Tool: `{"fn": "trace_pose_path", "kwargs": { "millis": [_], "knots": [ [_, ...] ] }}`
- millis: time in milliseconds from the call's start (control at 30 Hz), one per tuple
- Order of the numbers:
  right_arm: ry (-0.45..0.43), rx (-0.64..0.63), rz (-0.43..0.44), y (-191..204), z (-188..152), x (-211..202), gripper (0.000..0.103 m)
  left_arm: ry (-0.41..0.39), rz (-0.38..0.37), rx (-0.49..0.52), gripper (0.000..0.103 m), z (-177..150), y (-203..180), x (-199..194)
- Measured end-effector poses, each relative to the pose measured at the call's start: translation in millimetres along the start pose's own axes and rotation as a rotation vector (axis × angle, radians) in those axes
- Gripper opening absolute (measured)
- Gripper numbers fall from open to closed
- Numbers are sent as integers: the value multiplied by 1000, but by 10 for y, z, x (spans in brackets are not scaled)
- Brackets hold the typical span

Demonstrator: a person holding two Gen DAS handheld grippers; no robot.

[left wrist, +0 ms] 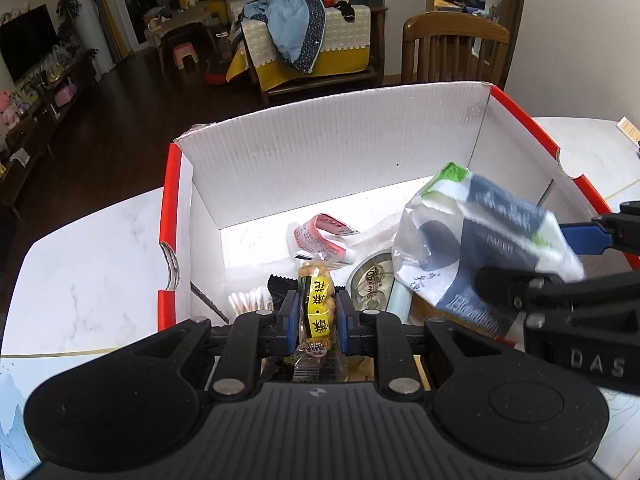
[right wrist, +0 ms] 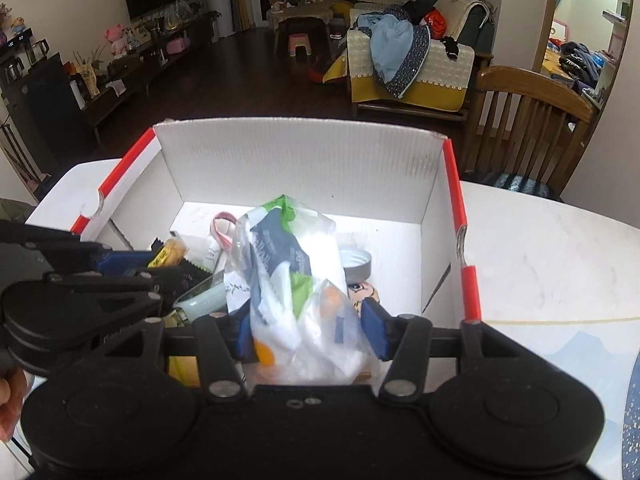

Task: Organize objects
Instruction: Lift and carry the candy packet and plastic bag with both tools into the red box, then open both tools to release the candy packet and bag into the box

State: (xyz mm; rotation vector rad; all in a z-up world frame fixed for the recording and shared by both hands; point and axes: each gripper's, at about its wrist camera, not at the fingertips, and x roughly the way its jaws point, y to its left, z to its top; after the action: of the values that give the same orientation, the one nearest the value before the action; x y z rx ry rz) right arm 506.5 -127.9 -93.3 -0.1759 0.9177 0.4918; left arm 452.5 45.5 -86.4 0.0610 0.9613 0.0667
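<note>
The tissue pack [right wrist: 288,280] between the right claw's [right wrist: 312,336] pads is motion-blurred, so its print cannot be read, and its lower end is hidden behind the claw body. In the left wrist view its lettering [left wrist: 480,240] is smeared too. The snack packet [left wrist: 318,312] in the left claw [left wrist: 317,316] has its bottom end covered by that claw. Beneath and beyond both claws, the box's [right wrist: 300,160] contents overlap: a round tin [left wrist: 372,280] lies half under the pack, a dark wrapper [left wrist: 280,284] shows only an edge, and the cotton swabs [left wrist: 250,300] are partly hidden. A hand [right wrist: 10,400] is cut off by the right view's left edge.
</note>
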Motion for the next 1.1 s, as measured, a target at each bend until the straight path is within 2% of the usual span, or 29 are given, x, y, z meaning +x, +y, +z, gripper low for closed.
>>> {"fn": "trace_pose_path", "kwargs": {
  "millis": [267, 567, 867, 1100],
  "knots": [
    [-19, -8, 33, 5, -34, -93, 73, 26, -6, -3, 19, -4, 10, 0],
    [-54, -2, 50, -20, -42, -310, 75, 17, -36, -34, 22, -53, 28, -109],
    [-112, -9, 79, -72, -63, -648, 75, -66, -77, -76, 22, -112, 71, -485],
    [-163, -15, 101, -94, -136, -923, 76, -133, -77, -90, 22, -171, 80, -851]
  ]
}}
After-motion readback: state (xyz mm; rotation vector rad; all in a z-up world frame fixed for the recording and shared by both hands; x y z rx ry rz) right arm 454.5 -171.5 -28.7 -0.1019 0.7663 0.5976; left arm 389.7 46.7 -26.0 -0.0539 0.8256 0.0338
